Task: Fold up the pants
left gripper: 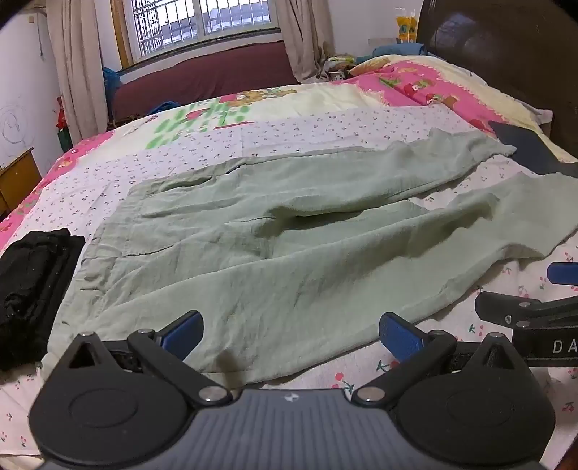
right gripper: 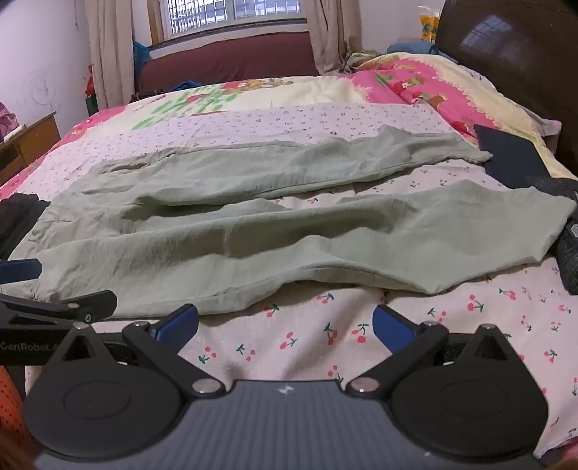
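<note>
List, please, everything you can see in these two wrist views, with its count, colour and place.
pants: one, pale green, spread flat across the bed, legs apart
bedsheet: one, white with cherries, under the pants
quilt: one, pink and cream, far side of bed
black garment: one, folded, by the waistband
dark flat item: one, near the leg ends
window: one, barred, behind
left gripper: black and blue, open, empty
right gripper: black and blue, open, empty
</note>
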Action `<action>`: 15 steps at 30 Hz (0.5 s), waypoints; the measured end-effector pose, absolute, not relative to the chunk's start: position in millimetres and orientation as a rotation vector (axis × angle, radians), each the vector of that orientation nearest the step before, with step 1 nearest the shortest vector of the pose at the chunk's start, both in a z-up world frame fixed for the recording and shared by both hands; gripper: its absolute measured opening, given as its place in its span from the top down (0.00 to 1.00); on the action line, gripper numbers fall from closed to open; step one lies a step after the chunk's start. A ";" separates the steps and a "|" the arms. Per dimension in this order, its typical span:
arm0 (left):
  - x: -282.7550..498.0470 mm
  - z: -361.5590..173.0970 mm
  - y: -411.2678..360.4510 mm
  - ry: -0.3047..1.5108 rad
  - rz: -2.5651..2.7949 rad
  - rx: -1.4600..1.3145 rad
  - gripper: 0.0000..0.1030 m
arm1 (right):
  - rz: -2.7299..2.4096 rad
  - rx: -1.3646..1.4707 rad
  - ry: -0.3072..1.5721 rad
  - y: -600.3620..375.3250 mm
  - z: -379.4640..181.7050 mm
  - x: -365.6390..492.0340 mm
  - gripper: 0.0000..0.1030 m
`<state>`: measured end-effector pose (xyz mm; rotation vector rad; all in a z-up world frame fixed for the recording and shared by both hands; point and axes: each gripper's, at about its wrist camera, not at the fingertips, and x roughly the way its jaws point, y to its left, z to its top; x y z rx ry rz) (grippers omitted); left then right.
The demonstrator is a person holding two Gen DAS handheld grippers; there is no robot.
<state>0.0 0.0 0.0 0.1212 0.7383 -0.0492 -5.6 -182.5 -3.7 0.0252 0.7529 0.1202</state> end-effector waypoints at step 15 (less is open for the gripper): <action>1.2 -5.6 -5.3 0.762 -0.067 0.146 0.00 | 0.122 0.052 0.772 -187.1 -9.6 -4.2 0.01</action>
